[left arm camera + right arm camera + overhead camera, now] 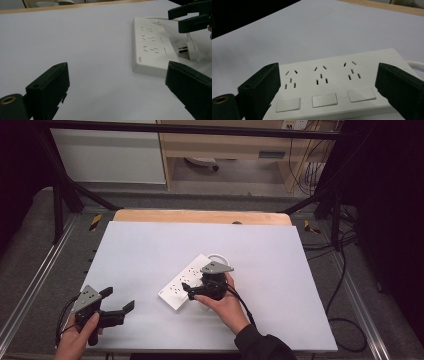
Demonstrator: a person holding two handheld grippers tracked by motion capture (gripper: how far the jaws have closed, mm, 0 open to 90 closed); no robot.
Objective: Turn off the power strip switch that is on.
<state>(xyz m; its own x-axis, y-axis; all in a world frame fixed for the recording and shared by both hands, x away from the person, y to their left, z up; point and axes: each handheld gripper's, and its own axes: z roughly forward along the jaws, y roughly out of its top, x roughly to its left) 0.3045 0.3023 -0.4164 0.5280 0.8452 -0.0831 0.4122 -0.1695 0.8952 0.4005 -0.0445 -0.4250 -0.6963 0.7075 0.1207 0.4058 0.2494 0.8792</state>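
One white power strip [186, 281] lies slantwise near the middle of the white table [150, 245], and everything else here is placed from it. It carries three socket groups in a row, each with one flat rocker switch beside it, three switches in all, counted in the right gripper view. One white cord [218, 255] loops out from its far end, and one white plug [191, 48] lies loose on the table just beside the strip; its prongs are too small to count. The right gripper [192, 290] hovers just above the strip's near end, its two jaws spread wide with nothing between them, the strip's top showing in the gap. The person's hand hides the near right corner of the strip in the high view. The left gripper [120, 301] sits well apart from the strip, toward the table's near left corner, its two jaws also wide apart and holding nothing. The strip's printed marking on its end face is too small to read.
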